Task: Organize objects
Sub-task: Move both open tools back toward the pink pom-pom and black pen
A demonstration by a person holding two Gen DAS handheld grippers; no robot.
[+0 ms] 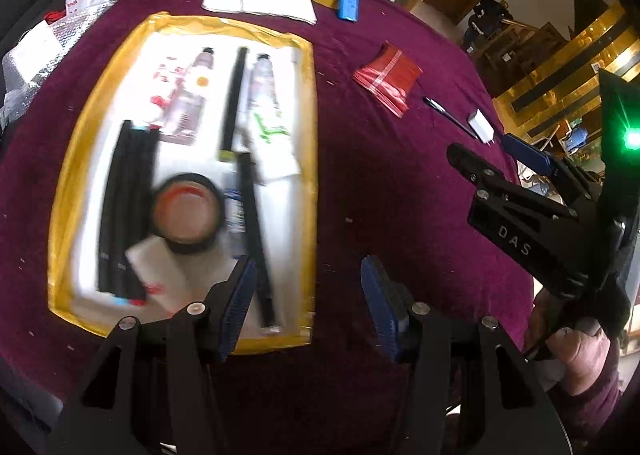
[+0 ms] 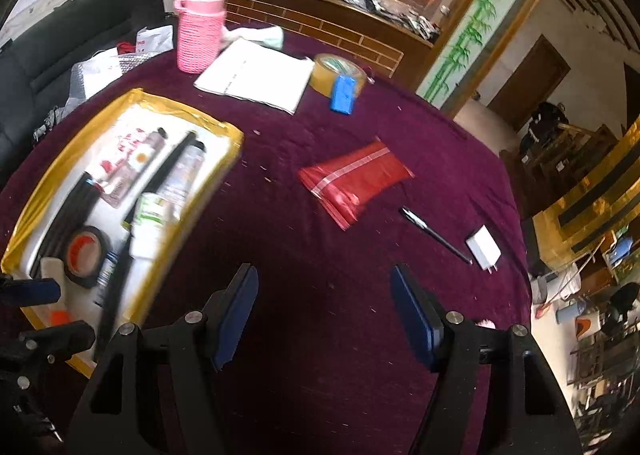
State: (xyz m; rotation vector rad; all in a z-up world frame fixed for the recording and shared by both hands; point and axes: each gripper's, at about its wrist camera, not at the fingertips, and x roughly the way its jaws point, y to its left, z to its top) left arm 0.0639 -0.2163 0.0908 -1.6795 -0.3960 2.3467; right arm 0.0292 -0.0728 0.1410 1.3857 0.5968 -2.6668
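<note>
left gripper point(image 1: 308, 303) empty — right gripper point(image 2: 324, 315) empty | tray point(image 1: 308, 135) filled

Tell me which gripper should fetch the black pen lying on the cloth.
Right. The right gripper is open and empty, with the black pen just ahead of it. The left gripper hangs by the yellow-edged tray, farther away.

Bench cloth point(image 2: 328, 215): dark maroon. Tray point(image 1: 308, 135): yellow rim, white inside. Pouch point(image 2: 354, 183): red, pale stripe. Bottle sleeve point(image 2: 199, 39): pink knit. Battery block point(image 2: 343, 93): blue. Tape roll point(image 1: 188, 211): black, orange core. Charger point(image 2: 483, 247): white.
</note>
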